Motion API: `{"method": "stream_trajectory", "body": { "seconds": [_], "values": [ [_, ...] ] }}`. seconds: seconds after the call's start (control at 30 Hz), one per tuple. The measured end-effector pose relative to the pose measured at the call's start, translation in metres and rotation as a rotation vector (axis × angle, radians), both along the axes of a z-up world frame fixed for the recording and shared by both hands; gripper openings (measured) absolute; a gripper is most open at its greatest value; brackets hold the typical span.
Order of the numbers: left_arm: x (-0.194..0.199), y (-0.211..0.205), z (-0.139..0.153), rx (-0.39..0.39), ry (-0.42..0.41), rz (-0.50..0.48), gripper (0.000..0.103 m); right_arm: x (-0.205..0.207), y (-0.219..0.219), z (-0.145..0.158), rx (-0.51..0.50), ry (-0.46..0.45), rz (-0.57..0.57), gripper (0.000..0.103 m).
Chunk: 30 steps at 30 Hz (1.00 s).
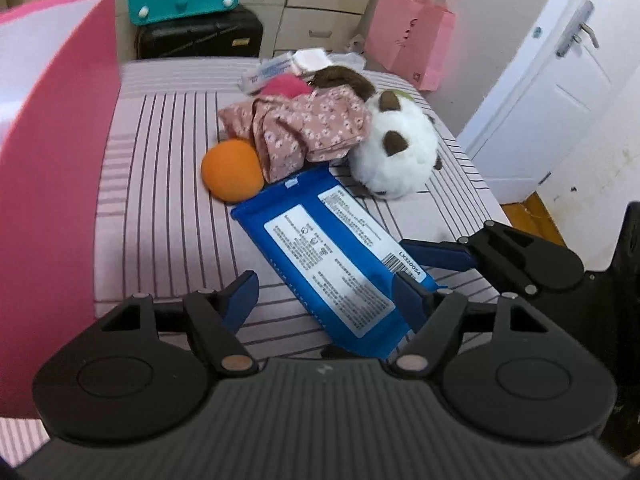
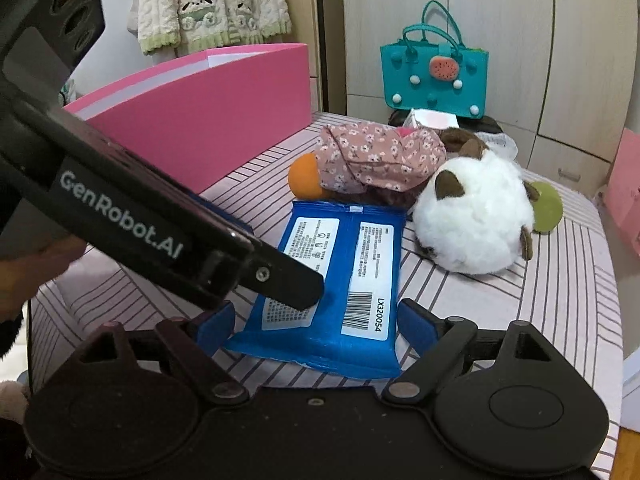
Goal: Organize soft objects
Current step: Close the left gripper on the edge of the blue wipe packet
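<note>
A blue wipes pack point(image 1: 320, 240) lies label up on the pink striped bed point(image 1: 168, 216). My left gripper point(image 1: 326, 300) straddles its near end with its jaws open; one pad is beside the pack's edge and the other stands clear. My right gripper point(image 2: 316, 328) also stands open around the pack point(image 2: 340, 264), with a pad close to each side. A left gripper finger point(image 2: 296, 288) rests over the pack's label. Behind the pack lie an orange ball point(image 1: 232, 176), a floral cloth bundle point(image 1: 304, 124) and a white plush with brown ears point(image 1: 396, 152).
A tall pink box point(image 2: 208, 112) stands on the bed's left side. A green ball point(image 2: 548, 208) sits behind the plush. A teal bag point(image 2: 432, 76), cabinets, a pink paper bag point(image 1: 408, 40) and a white door point(image 1: 560, 80) lie beyond the bed.
</note>
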State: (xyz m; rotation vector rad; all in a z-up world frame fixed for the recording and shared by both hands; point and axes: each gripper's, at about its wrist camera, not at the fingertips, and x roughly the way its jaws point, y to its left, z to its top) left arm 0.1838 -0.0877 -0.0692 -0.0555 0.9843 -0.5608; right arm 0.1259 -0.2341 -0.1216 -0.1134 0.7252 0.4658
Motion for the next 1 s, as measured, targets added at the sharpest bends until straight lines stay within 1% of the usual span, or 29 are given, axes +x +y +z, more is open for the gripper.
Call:
{"method": "stream_trajectory", "body": {
  "seconds": [0.03,0.1,0.27,0.33,0.37,0.4,0.47,0.5,0.53,0.57,0.63,0.67,0.8,0.87,0.93,1.0],
  "values": [
    [0.001,0.001,-0.002,-0.002,0.007,0.025,0.073,0.002,0.0,-0.001,0.002,0.003,-0.003,0.091],
    [0.001,0.003,-0.004,-0.018,-0.007,0.058,0.073,0.003,0.0,-0.001,-0.002,-0.001,-0.009,0.091],
    [0.0,0.003,-0.006,-0.03,-0.028,0.065,0.071,0.006,-0.002,-0.001,-0.005,0.002,-0.005,0.091],
    [-0.002,0.003,-0.008,-0.031,-0.044,0.091,0.067,0.005,-0.003,-0.001,-0.014,-0.006,-0.008,0.088],
    [-0.005,0.003,-0.009,-0.034,-0.056,0.111,0.066,0.003,-0.003,-0.001,-0.029,-0.011,-0.015,0.08],
    [-0.009,0.003,-0.01,-0.034,-0.075,0.122,0.065,0.002,-0.003,0.0,-0.037,-0.018,-0.026,0.078],
    [-0.014,-0.001,-0.011,-0.014,-0.107,0.129,0.065,0.0,-0.002,0.001,-0.039,-0.02,-0.034,0.077],
    [-0.015,-0.002,-0.011,-0.008,-0.113,0.137,0.062,-0.001,-0.002,0.001,-0.044,-0.025,-0.034,0.077],
    [-0.015,-0.003,-0.011,-0.004,-0.117,0.142,0.056,-0.002,-0.001,0.0,-0.046,-0.029,-0.034,0.077],
    [-0.015,-0.004,-0.01,-0.006,-0.121,0.139,0.054,-0.003,0.0,0.001,-0.045,-0.029,-0.034,0.077],
    [-0.014,-0.004,-0.011,-0.022,-0.118,0.141,0.048,-0.004,0.0,0.001,-0.03,-0.018,-0.032,0.078],
    [-0.014,-0.003,-0.011,-0.038,-0.11,0.142,0.047,-0.003,-0.001,0.001,-0.022,-0.013,-0.03,0.078],
    [-0.014,0.004,-0.014,-0.097,-0.096,0.157,0.046,-0.004,-0.002,0.001,0.014,0.001,-0.038,0.08],
    [-0.014,0.01,-0.017,-0.141,-0.091,0.176,0.046,-0.003,-0.006,0.002,0.069,0.022,-0.055,0.08],
    [-0.013,0.011,-0.018,-0.15,-0.081,0.185,0.045,-0.002,-0.012,0.004,0.121,0.045,-0.066,0.077],
    [-0.011,0.01,-0.016,-0.145,-0.068,0.197,0.045,-0.001,-0.015,0.005,0.148,0.061,-0.069,0.076]
  ]
}}
